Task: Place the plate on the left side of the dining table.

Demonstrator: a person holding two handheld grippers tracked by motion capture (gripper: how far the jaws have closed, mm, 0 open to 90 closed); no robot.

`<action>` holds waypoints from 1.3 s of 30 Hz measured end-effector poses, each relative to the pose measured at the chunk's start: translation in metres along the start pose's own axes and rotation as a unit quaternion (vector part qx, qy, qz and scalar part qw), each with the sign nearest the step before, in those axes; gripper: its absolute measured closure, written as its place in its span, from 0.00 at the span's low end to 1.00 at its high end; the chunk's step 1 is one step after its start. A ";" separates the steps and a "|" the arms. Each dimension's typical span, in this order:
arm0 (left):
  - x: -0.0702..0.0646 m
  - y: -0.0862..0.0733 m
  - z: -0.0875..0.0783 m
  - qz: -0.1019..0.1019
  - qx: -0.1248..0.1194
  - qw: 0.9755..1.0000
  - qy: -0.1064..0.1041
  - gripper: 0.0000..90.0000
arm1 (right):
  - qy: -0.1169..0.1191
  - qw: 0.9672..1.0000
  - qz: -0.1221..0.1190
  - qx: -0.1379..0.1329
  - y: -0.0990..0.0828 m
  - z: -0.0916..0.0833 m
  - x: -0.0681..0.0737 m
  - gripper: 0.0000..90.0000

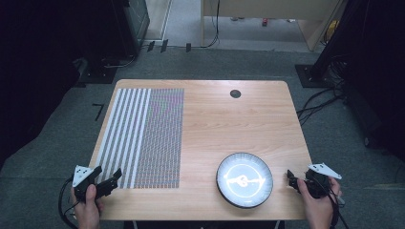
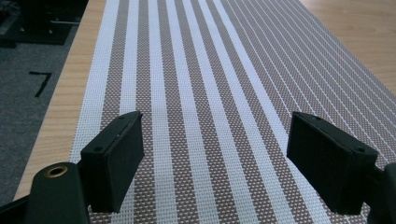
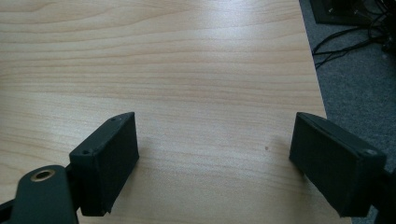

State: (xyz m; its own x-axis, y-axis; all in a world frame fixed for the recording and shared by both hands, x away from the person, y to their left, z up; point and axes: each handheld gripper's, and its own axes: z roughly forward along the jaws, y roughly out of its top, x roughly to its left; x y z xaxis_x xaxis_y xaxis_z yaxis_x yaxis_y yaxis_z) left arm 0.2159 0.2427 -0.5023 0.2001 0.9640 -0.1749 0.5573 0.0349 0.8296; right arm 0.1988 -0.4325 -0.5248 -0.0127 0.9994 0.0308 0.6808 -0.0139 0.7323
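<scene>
The brown-and-white striped woven placemat point(image 1: 143, 138) lies flat on the left half of the wooden table point(image 1: 224, 119), long axis running near to far, its near-left corner directly under the wide-open, empty left gripper point(image 2: 215, 154), the nearer tool.

Your left hand-held gripper point(image 1: 109, 180), at the lower left of the high view, is matt black with a pale grey three-cornered plate on top, dotted with small dark holes, and a black cable looping below it. Your right hand-held gripper point(image 1: 292, 179), at the lower right, carries the same grey plate and a trailing black cable. In each gripper view, two blocky black jaws with flat rectangular pads rise from the bottom corners, each showing small screw heads, with a brass-ringed hole at lower left.
</scene>
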 end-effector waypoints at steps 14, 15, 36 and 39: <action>-0.014 0.007 -0.003 -0.008 -0.025 1.000 -0.005 0.21 | -0.008 1.000 0.011 -0.002 0.000 0.000 0.001 0.16; -0.014 0.007 -0.003 -0.008 -0.025 1.000 -0.005 0.21 | -0.006 1.000 0.015 -0.003 0.000 0.000 0.001 0.17; -0.049 0.013 -0.001 -0.001 -0.024 0.999 -0.045 0.21 | 0.026 0.997 0.042 -0.051 0.012 -0.026 0.014 0.20; -0.055 0.015 0.000 -0.002 -0.025 0.998 -0.052 0.21 | 0.029 0.997 0.042 -0.059 0.014 -0.030 0.018 0.21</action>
State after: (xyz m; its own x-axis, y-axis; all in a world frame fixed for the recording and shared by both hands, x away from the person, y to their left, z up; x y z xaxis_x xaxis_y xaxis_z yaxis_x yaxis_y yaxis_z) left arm 0.2128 0.1905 -0.4803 0.2809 0.9316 -0.2306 0.5173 0.0554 0.8540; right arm 0.1860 -0.4153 -0.4938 -0.0032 0.9913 0.1318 0.5911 -0.1044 0.7998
